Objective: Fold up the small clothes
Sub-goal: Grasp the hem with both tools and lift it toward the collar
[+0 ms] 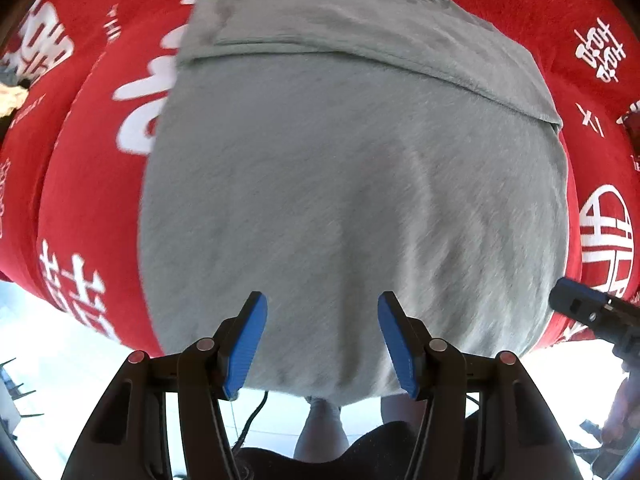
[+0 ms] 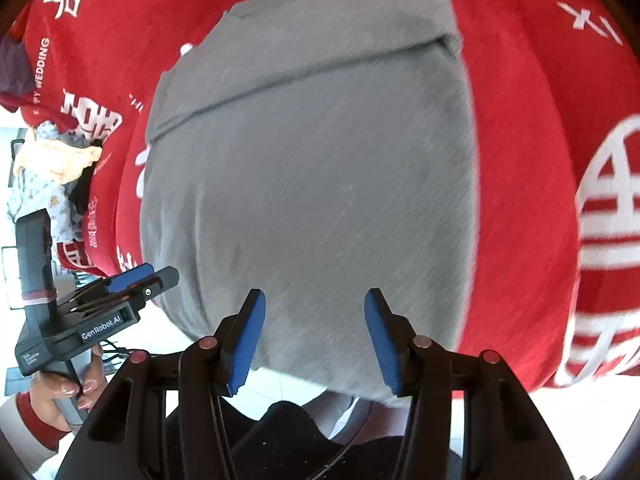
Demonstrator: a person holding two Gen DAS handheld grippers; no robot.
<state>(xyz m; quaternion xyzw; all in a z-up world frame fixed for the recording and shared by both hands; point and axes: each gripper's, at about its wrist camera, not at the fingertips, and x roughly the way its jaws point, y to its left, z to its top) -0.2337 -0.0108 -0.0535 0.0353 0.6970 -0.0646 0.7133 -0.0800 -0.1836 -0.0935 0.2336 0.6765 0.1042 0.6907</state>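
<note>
Cloth of a soft grey knit, a small garment [image 1: 352, 184], is spread flat across the middle of the tabletop, with its near hem hanging just over the front edge. The fabric looks brushed and faintly heathered, with shallow ripples running through the lower half. At its far end a band has been folded back over the body, so that a doubled layer with a straight, stitched edge crosses the piece at a slant; in the right wrist view the same fold [image 2: 304, 76] is seen as a raised step.

Beneath it a red cover [image 1: 96, 208] is stretched over the tabletop, plush in texture and printed with bold white characters and a round emblem [image 2: 612, 240].

The left gripper [image 1: 322, 342] is held above the near hem, its jaws standing apart with nothing between them; the pads are ribbed blue plastic set on black arms. The right gripper [image 2: 314, 340] is likewise held over the near part of the garment, jaws parted and empty.

At the far left edge a heap of other clothes [image 2: 60, 160] is piled, in cream, pale print and dark fabric. A hand [image 2: 64, 396] with a red cuff is seen on the left gripper's handle.
</note>
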